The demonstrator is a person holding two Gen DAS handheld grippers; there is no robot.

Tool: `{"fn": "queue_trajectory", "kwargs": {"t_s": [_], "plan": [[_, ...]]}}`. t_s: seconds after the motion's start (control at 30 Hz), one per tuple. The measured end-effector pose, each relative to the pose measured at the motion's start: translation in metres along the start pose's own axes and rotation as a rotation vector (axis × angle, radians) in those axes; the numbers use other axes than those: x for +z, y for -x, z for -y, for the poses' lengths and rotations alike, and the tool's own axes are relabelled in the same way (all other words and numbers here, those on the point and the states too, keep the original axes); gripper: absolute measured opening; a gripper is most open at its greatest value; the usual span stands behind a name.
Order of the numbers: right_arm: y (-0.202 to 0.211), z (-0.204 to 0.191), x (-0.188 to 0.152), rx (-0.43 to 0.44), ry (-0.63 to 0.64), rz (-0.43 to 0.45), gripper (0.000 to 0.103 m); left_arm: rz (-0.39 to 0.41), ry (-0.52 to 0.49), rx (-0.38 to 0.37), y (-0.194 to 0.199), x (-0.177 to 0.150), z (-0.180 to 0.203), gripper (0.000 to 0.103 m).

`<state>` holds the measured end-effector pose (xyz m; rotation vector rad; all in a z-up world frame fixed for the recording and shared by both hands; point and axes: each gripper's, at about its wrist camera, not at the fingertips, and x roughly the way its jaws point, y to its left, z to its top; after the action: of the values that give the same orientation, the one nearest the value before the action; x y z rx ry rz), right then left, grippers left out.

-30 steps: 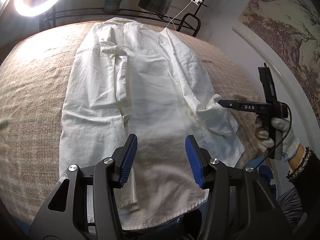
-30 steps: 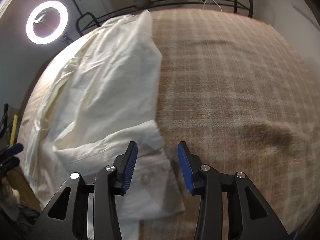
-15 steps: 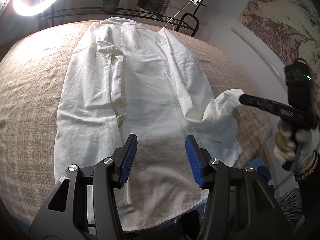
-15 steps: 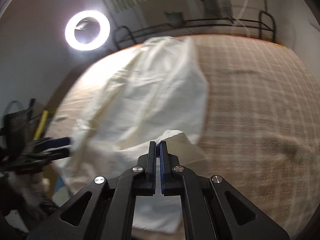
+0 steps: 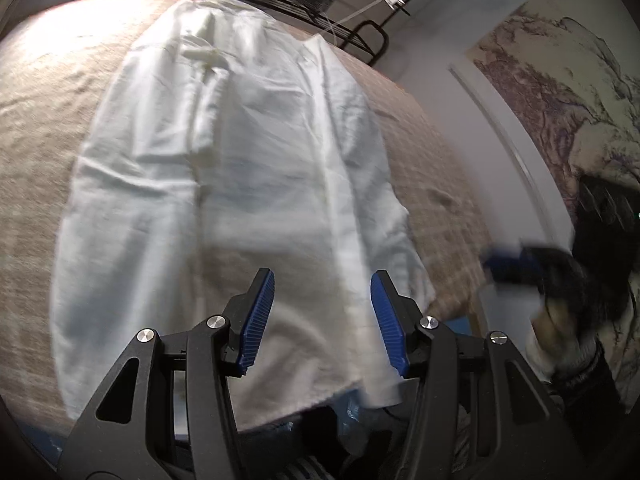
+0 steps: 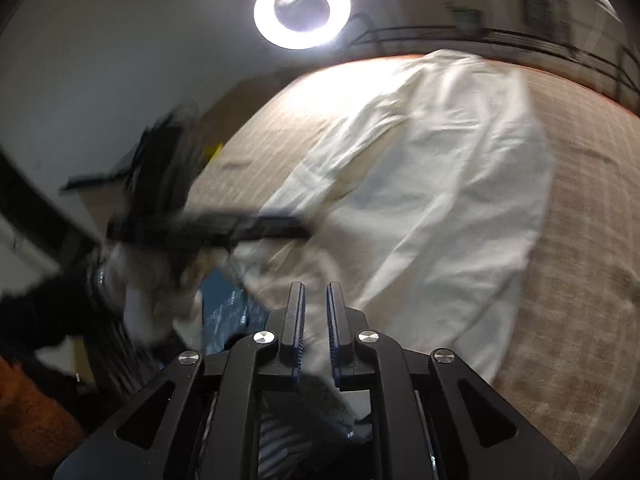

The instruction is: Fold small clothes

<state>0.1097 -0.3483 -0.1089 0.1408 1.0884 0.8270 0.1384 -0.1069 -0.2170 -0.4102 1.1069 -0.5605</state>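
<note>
Dim room, glaring ring light (image 6: pixel 302 9), heavy motion blur, fisheye-warped dark edges

The white shirt (image 5: pixel 240 184) looks like thin matte cotton or linen, crinkly with soft creases all over, and it's lying on a tan checked blanket (image 5: pixel 36 128) that's got a rough, woolly weave. Left gripper (image 5: pixel 322 320) is matte black plastic with shiny little metal screw heads, and its finger pads (image 5: pixel 258 320) are blue ribbed rubber; the right gripper (image 6: pixel 316 320) has the same finish. Wall beside the bed (image 5: pixel 436 56) is smooth flat paint.
</note>
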Motion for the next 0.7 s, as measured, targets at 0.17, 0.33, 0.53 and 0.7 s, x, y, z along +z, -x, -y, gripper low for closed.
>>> {"fn": "queue_trajectory", "kwargs": {"t_s": [0.17,0.33,0.53,0.7], "plan": [[-0.002,0.064,0.043,-0.126,-0.143,0.070,0.014,-0.040,-0.018,0.001,-0.019,-0.017,0.014,0.052],[-0.030,0.117,0.104,-0.320,-0.162,0.077,0.048,-0.055,-0.067,0.060,-0.031,-0.026,0.016,0.052],[-0.073,0.167,0.163,-0.416,-0.207,0.040,0.048,-0.075,-0.086,0.063,-0.040,-0.029,0.013,0.051],[-0.109,0.197,0.198,-0.547,-0.171,-0.049,0.048,-0.088,-0.117,0.070,-0.051,-0.027,0.016,0.042]]}}
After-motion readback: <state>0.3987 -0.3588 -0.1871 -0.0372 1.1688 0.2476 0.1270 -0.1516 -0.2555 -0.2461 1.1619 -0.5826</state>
